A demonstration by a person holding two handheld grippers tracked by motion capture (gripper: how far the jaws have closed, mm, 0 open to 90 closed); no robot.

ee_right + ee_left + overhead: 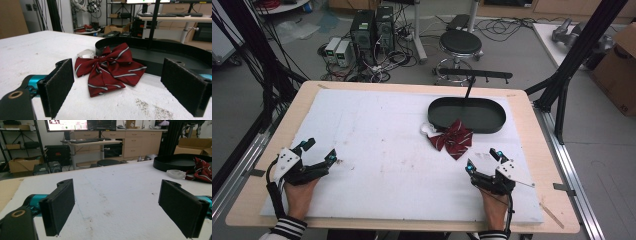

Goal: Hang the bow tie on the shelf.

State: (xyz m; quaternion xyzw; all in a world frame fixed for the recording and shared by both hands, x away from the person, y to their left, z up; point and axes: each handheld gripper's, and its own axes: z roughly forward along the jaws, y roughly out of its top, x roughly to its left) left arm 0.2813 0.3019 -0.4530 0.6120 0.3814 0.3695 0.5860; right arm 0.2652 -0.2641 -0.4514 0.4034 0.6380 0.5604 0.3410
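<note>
Both grippers sit low in the high view, left gripper (319, 152) and right gripper (482, 159), jaws spread wide, nothing held. The red striped bow (110, 68) lies center-right against the black oval tray (467, 114); right gripper view shows its stripes close up. White stained mat (387, 150), stool (460, 42) and computers behind.

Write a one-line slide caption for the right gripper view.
Open hand-held gripper facing a striped red bow tie beside a black oval tray.
</note>
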